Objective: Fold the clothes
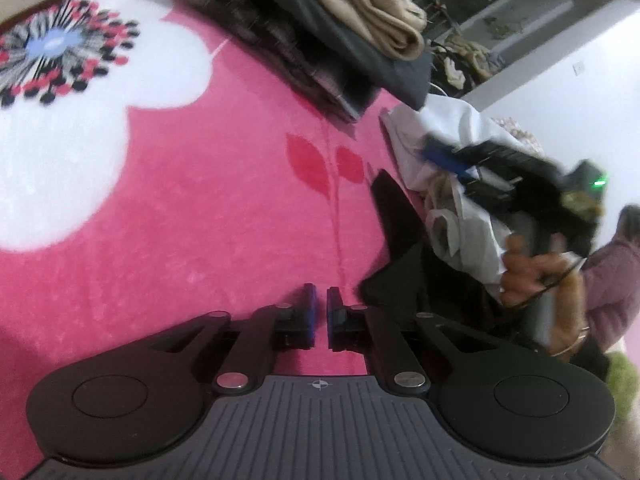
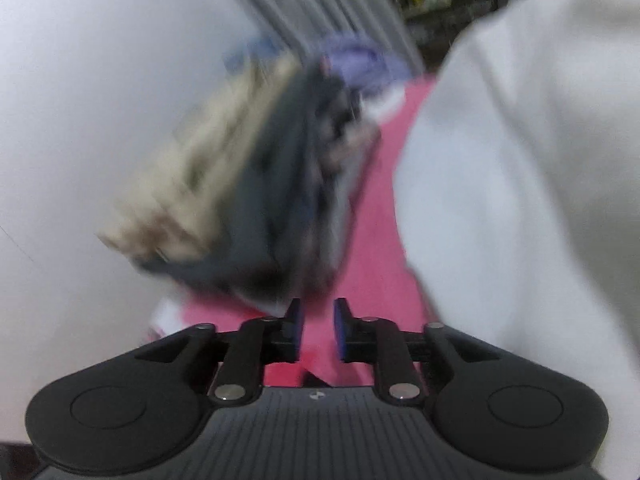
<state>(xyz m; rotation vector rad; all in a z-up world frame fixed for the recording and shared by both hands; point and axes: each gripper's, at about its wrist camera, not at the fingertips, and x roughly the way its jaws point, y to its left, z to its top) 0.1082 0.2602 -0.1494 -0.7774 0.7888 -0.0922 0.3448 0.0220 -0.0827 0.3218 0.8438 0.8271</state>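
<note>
My left gripper (image 1: pixel 321 312) hovers low over the pink blanket (image 1: pixel 224 200), its blue pads almost together with nothing between them. To its right lies a loose heap: a black garment (image 1: pixel 396 232) and a crumpled white garment (image 1: pixel 452 128). A hand (image 1: pixel 532 264) holds my right gripper (image 1: pixel 434 152) over that heap, blurred. In the right wrist view my right gripper (image 2: pixel 318 326) stands open with only pink blanket (image 2: pixel 372 248) in the gap. The white garment (image 2: pixel 520 200) fills that view's right side. A blurred stack of folded clothes (image 2: pixel 240 180) lies ahead.
The folded stack (image 1: pixel 340 28), beige on dark grey on plaid, sits at the blanket's far side. A large white flower pattern (image 1: pixel 80 100) covers the blanket's left. A person in a pink top (image 1: pixel 616 280) is at the right edge, with white wall (image 1: pixel 560 92) behind.
</note>
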